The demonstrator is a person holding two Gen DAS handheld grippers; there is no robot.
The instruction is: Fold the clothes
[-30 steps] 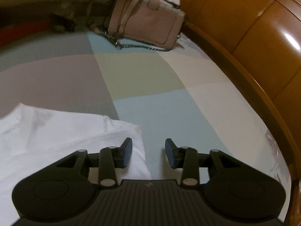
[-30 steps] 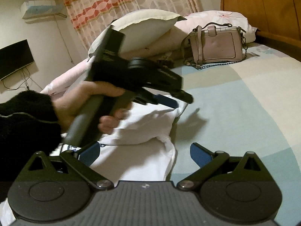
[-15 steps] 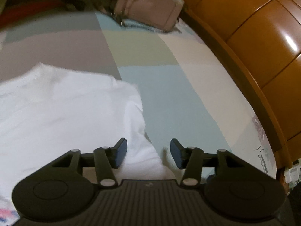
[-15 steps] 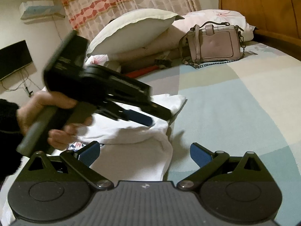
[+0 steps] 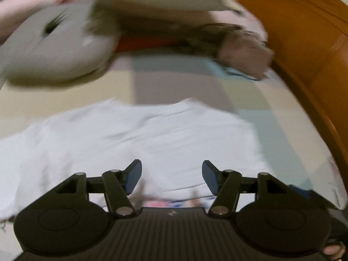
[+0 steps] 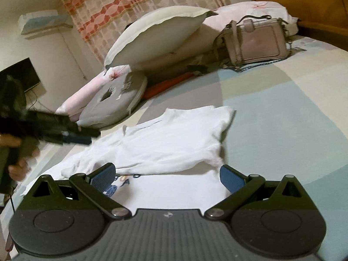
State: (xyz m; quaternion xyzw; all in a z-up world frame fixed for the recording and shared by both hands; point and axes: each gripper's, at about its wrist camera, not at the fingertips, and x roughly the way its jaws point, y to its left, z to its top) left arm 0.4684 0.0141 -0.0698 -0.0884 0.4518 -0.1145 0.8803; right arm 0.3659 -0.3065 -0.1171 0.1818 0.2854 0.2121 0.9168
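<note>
White T-shirt (image 6: 174, 139) lies partly folded on the patchwork bedsheet (image 6: 282, 117), centre of the right wrist view; upper part doubled over the lower, a coloured print peeking out at the fold near bottom left; in the left wrist view the same shirt (image 5: 139, 139) fills the middle, blurred.

Left gripper (image 5: 171, 177) sits at bottom centre of its own view, over the shirt; jaws opening, abt half apart, nothing between the blue pads, no cloth pinched; in the right wrist view it shows at mid left (image 6: 80, 136), blurred, held by a hand (image 6: 19, 163) w/ a dark sleeve (image 6: 10, 108) above it, tip over the shirt's left edge; can't tell if it touches.

Right gripper (image 6: 166, 177) at bottom centre of its view, jaws wide apart, empty; pads just above the shirt's near part, no cloth caught.

Upper part of right wrist view: cream pillow (image 6: 156, 34) top centre; pink handbag (image 6: 254, 41) upper right, near the wooden headboard (image 6: 300, 2); grey ring cushion (image 6: 113, 102) mid left; curtain (image 6: 139, 6) top; TV (image 6: 21, 76) on the wall, left edge.
</note>
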